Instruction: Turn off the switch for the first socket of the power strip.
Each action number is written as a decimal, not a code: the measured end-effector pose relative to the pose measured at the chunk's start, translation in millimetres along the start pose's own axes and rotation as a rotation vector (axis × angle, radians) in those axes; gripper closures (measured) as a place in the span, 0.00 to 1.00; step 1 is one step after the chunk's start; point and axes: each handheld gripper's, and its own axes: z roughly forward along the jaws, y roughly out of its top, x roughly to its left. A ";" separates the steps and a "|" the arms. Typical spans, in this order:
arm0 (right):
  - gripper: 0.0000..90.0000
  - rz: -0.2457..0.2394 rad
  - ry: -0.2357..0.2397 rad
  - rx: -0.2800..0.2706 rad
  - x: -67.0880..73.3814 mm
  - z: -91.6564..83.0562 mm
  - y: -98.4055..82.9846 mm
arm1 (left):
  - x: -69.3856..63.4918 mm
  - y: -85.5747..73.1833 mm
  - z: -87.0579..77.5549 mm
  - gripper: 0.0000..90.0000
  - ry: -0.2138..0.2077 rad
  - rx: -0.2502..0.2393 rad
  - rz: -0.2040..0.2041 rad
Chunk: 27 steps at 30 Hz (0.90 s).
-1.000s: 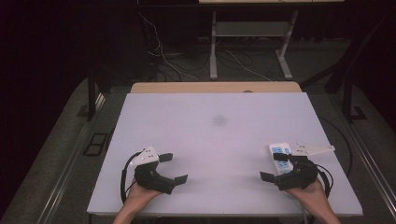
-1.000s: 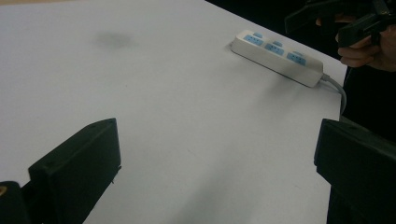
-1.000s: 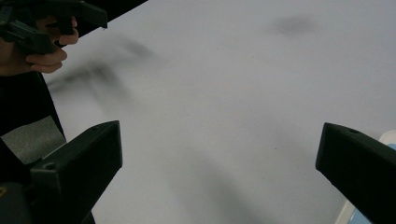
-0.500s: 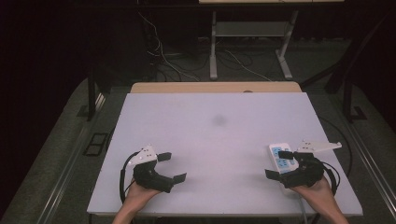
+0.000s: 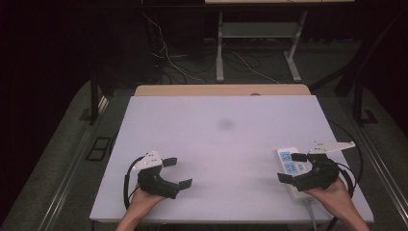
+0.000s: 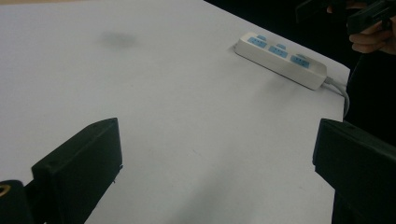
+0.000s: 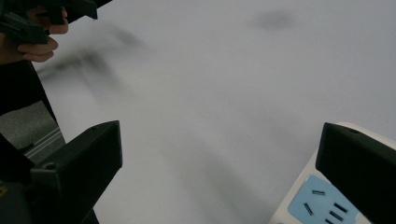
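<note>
A white power strip (image 5: 287,167) with blue sockets lies near the table's right front corner, its cable running off the front edge. My right gripper (image 5: 291,167) hovers over it, open, one jaw past the strip's far end and the other to its left. In the right gripper view the strip (image 7: 317,200) sits at the lower right, beside my right jaw, with nothing between the jaws. My left gripper (image 5: 177,172) is open at the front left over bare table. The left gripper view has the strip (image 6: 280,58) far off, lying flat.
The white table (image 5: 221,144) has a faint dark smudge (image 5: 225,124) near its middle. A wooden strip (image 5: 221,90) runs along its far edge. Beyond it stand a metal frame's legs (image 5: 220,53) and floor cables (image 5: 178,62). The other hand (image 6: 373,32) appears in each gripper view.
My right gripper has shifted slightly to the right and turned, uncovering more of the power strip. The left gripper has hardly moved.
</note>
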 end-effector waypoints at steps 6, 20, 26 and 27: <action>0.00 0.001 -0.013 0.006 -3.6 -5.7 2.4 | -0.6 -0.1 0.3 0.00 -0.003 0.001 0.001; 0.00 -0.016 -0.035 0.066 -11.0 -12.9 6.4 | 0.0 0.0 0.1 0.00 -0.003 -0.001 -0.002; 0.00 -0.020 -0.048 0.097 -15.0 -16.0 6.5 | -0.2 -0.1 1.0 0.00 -0.004 -0.001 -0.003; 0.00 -0.020 -0.049 0.102 -15.7 -16.7 6.5 | -0.2 -0.2 1.0 0.00 -0.005 0.000 -0.002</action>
